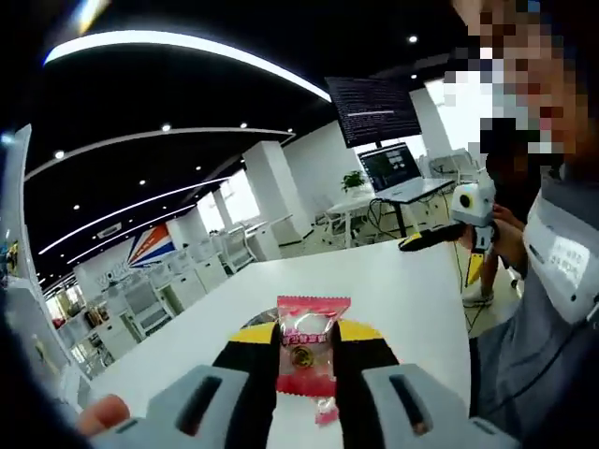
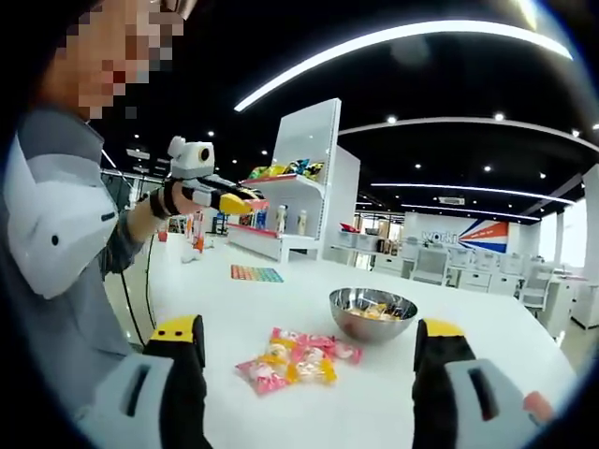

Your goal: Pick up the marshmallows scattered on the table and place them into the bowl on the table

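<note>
In my left gripper view, 1 pink marshmallow packet [image 1: 307, 355] stands upright between the 2 jaws of my left gripper [image 1: 307, 374], and the jaws pinch it from both sides. The packet has a round mark and small writing on it, too small for me to read. Its bottom end hangs down between the jaws. My right gripper [image 1: 473, 220] shows at 2 o'clock, held by a hand, with its tips partly hidden.

In my right gripper view, a small pile of marshmallow packets [image 2: 298, 360], pink and yellow, lies on the white table [image 2: 468, 327] between my right gripper's [image 2: 309, 341] jaws, a little toward 12 o'clock from the tips. These jaws are spread wide and touch nothing. I cannot count the packets, because they overlap. The metal bowl [image 2: 372, 313] sits just beside the pile at 1 o'clock, with a few packets inside. A flat colorful sheet [image 2: 256, 273] lies at 11 o'clock. My left gripper shows at 10 o'clock, holding something pink at its tip. A blue sign [image 2: 468, 236] far back has white letters I cannot read.
</note>
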A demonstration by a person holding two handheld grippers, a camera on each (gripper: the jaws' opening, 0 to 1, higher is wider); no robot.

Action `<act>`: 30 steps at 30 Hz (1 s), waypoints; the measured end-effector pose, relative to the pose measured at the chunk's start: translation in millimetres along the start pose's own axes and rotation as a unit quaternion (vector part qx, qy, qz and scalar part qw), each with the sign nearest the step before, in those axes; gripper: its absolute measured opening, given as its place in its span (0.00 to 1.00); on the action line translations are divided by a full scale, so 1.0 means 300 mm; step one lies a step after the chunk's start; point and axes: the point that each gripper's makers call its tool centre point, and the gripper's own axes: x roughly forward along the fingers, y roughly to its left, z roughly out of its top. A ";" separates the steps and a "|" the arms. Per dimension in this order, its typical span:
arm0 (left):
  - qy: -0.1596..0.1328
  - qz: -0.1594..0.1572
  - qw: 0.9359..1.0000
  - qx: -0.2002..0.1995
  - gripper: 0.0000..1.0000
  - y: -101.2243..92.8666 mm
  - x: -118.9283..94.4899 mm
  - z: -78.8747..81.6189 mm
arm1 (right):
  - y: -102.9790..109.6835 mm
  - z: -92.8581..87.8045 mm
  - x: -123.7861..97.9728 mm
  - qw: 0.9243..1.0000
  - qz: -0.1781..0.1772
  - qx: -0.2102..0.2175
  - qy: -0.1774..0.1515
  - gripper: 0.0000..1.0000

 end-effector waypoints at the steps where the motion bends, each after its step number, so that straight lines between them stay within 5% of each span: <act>1: 0.003 -0.004 1.000 0.004 0.22 0.025 0.027 0.014 | 0.000 -0.001 -0.004 1.000 0.000 -0.003 0.001 0.87; 7: 0.022 -0.012 1.000 -0.004 0.22 0.178 0.226 0.040 | -0.002 0.001 -0.012 1.000 -0.006 -0.001 -0.002 0.87; 14: 0.035 -0.013 0.999 -0.030 0.23 0.272 0.483 -0.068 | 0.009 0.003 -0.011 1.000 -0.009 -0.005 0.000 0.87; 16: 0.037 -0.001 0.999 -0.032 0.23 0.290 0.584 -0.150 | 0.010 0.004 -0.017 1.000 -0.010 -0.005 0.001 0.87; 21: 0.073 -0.011 0.996 -0.046 0.23 0.260 0.694 -0.308 | -0.007 0.000 -0.045 1.000 -0.021 -0.012 0.008 0.87; 27: 0.136 -0.030 0.988 -0.065 0.24 0.211 0.759 -0.509 | -0.017 0.005 -0.059 1.000 -0.028 -0.010 0.005 0.87; 30: 0.139 -0.022 0.988 -0.062 0.24 0.220 0.769 -0.539 | -0.009 0.007 -0.058 1.000 -0.021 -0.006 0.001 0.88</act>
